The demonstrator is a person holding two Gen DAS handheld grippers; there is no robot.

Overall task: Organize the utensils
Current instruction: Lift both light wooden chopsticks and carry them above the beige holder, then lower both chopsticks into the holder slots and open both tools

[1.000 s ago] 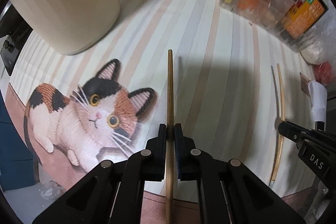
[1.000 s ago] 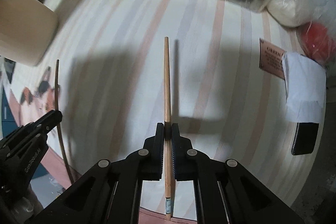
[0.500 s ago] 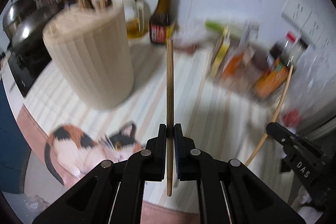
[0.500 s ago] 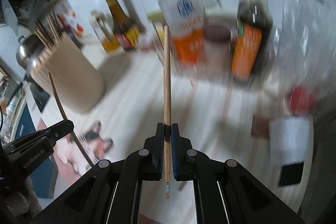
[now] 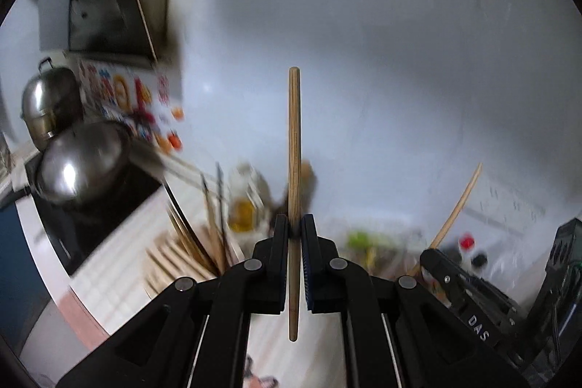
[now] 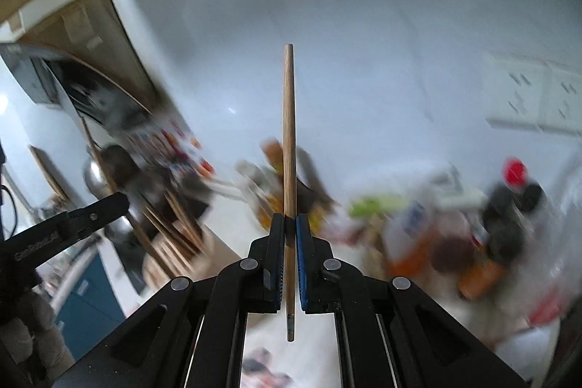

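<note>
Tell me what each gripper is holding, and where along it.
The left gripper is shut on a wooden chopstick, pinched in its lower part. The right gripper is shut on a second chopstick, likewise gripped low, near its marked end.

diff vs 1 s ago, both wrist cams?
Both tongs rose off the striped mat, each carrying its chopstick: left tongs with the left chopstick, right tongs with the right chopstick. Views now tilt up to the wall; the utensil holder sits low. Unchanged: both grips shut, nothing let go.

Upright chopsticks (image 5: 203, 231) crowding holder (image 5: 171, 260) mouth
</note>
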